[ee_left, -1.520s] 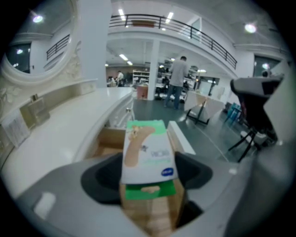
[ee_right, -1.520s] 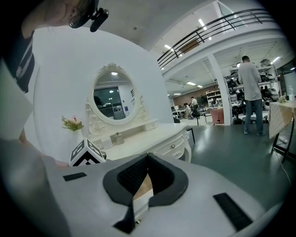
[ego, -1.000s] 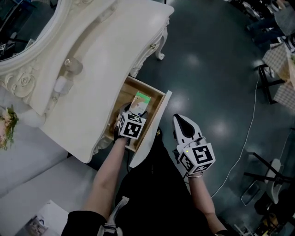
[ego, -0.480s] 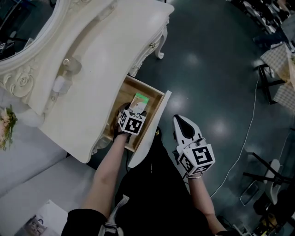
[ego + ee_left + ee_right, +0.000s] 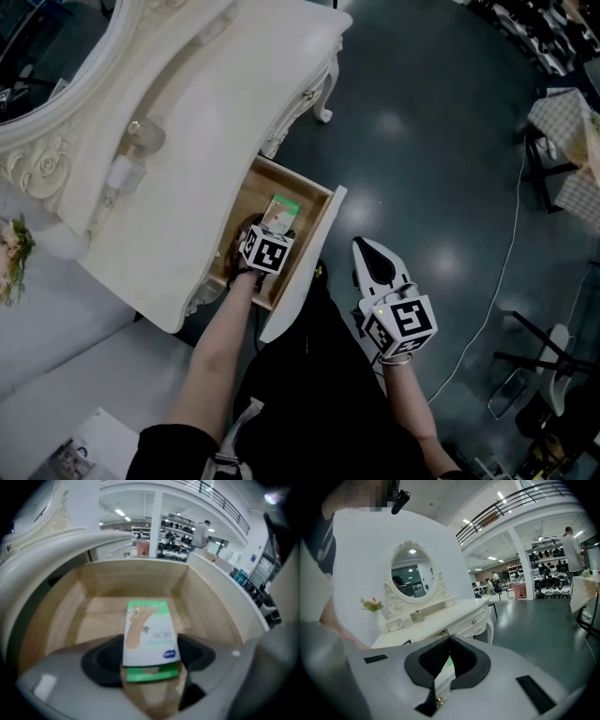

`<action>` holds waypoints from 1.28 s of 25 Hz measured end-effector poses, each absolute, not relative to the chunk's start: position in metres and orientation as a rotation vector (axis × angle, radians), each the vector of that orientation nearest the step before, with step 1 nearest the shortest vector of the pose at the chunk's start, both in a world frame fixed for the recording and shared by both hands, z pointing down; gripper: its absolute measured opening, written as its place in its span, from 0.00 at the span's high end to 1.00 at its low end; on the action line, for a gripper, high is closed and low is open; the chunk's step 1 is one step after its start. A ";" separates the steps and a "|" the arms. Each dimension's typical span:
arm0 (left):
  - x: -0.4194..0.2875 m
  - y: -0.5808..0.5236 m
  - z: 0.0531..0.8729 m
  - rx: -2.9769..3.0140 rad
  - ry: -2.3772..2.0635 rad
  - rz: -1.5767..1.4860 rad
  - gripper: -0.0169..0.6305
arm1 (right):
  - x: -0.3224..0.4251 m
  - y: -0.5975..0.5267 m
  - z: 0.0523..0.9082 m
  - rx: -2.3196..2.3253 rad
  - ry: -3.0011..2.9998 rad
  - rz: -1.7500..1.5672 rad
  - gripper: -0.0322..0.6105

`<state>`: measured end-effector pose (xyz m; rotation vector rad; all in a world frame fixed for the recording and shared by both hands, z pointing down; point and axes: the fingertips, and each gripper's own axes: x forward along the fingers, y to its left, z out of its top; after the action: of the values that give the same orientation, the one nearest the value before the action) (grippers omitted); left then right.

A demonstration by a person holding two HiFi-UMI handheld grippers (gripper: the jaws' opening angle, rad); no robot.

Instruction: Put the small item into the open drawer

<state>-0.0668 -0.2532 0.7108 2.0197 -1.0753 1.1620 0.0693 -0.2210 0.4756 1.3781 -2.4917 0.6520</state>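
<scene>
Head view showed your left gripper [image 5: 266, 234] down inside the open drawer [image 5: 323, 225], which stuck out from the front edge of the white dressing table [image 5: 206, 122]. Left gripper view showed its jaws clamped on the side edges of the small item, a flat green-and-white packet [image 5: 150, 632], held over the middle of the drawer's wooden floor. I judged you were at the release step: the next move called for lowering the packet flat, parting the jaws, then drawing back without catching the drawer's front panel. Your right gripper [image 5: 377, 265] hung just outside that front panel, jaws together on nothing. Whether the packet already touched the floor could not be told, and its print was too blurred to read
</scene>
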 end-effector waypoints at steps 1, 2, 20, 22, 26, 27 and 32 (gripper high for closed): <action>-0.067 -0.253 0.711 2.020 -1.078 1.159 0.41 | 0.070 -0.221 0.475 1.379 -2.492 0.653 0.94; -0.067 -0.254 0.710 2.018 -1.083 1.152 0.41 | 0.070 -0.220 0.475 1.380 -2.492 0.654 0.94; -0.072 -0.279 0.577 2.157 -1.366 0.788 0.59 | 0.070 -0.214 0.450 1.413 -2.558 0.590 0.94; -0.074 -0.278 0.558 2.184 -1.392 0.752 0.62 | 0.071 -0.214 0.444 1.420 -2.571 0.575 0.94; -0.080 -0.274 0.518 2.241 -1.439 0.667 0.70 | 0.071 -0.212 0.432 1.429 -2.603 0.547 0.94; -0.082 -0.273 0.509 2.255 -1.454 0.646 0.71 | 0.070 -0.212 0.428 1.431 -2.612 0.536 0.94; -0.091 -0.262 0.465 2.309 -1.519 0.532 0.76 | 0.067 -0.205 0.413 1.434 -2.644 0.474 0.94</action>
<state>-0.0906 -0.2624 0.4647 2.3094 -1.5188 0.5316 0.0671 -0.2052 0.4133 1.4342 -2.6444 0.4743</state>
